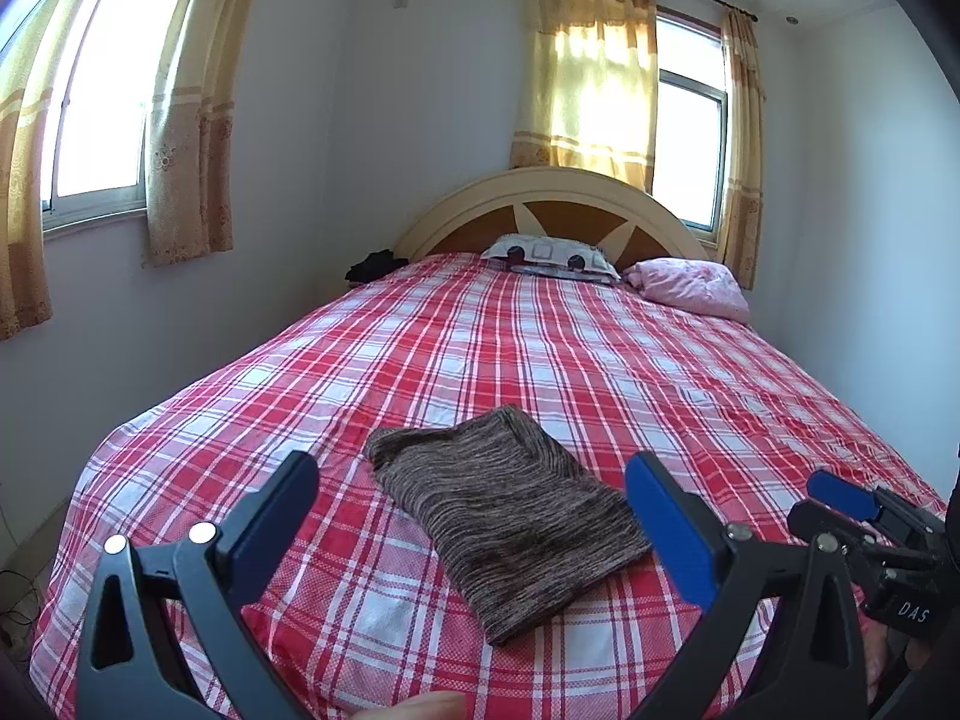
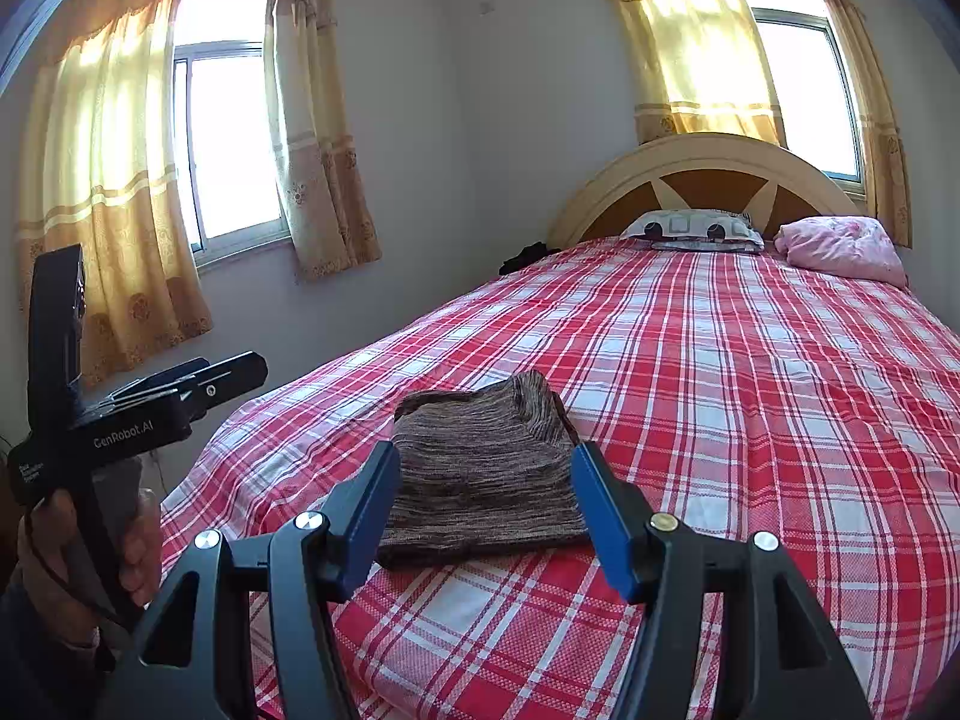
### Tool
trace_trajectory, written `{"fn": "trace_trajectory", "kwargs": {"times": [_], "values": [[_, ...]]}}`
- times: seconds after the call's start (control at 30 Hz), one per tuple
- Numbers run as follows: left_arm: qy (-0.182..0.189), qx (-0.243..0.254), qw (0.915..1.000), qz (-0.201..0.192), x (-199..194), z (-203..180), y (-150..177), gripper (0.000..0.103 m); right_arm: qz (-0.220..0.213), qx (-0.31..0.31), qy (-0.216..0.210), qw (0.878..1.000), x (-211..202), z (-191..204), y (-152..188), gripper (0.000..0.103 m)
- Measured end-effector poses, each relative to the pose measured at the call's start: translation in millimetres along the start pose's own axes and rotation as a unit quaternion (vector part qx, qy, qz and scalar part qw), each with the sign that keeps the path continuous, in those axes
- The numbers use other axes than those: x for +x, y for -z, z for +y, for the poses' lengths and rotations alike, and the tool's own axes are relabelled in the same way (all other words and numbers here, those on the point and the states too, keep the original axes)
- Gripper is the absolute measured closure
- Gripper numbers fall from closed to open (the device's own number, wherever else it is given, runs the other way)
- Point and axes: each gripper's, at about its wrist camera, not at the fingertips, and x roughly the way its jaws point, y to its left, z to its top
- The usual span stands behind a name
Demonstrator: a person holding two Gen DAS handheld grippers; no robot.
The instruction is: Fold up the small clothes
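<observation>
Lying folded near foot edge of plaid bed [image 1: 540,330]: brown knit garment [image 1: 504,510] (flat, untouched). Left gripper [image 1: 474,516] spread wide, empty; right gripper [image 2: 486,504] spread, empty, both hovering above.

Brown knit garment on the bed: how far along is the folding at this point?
Done: the brown knit garment lies on the plaid bedspread as a compact, flat, folded shape. In hand: nothing; the left gripper and right gripper are both open and empty, above the bed. Left: no other clothes to fold are in view.
</observation>
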Motion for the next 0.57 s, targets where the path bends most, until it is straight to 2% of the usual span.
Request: {"fn": "trace_trajectory", "kwargs": {"times": [0.2,0.57], "values": [[0.002,-0.005,0.9999,-0.015,-6,4,-5,0.0,-0.003,-0.002,-0.004,1.0,-3,3,0,0.042],[0.002,-0.001,0.9999,-0.012,-2,3,-1,0.0,-0.021,-0.009,-0.011,1.0,-12,8,-4,0.042]]}}
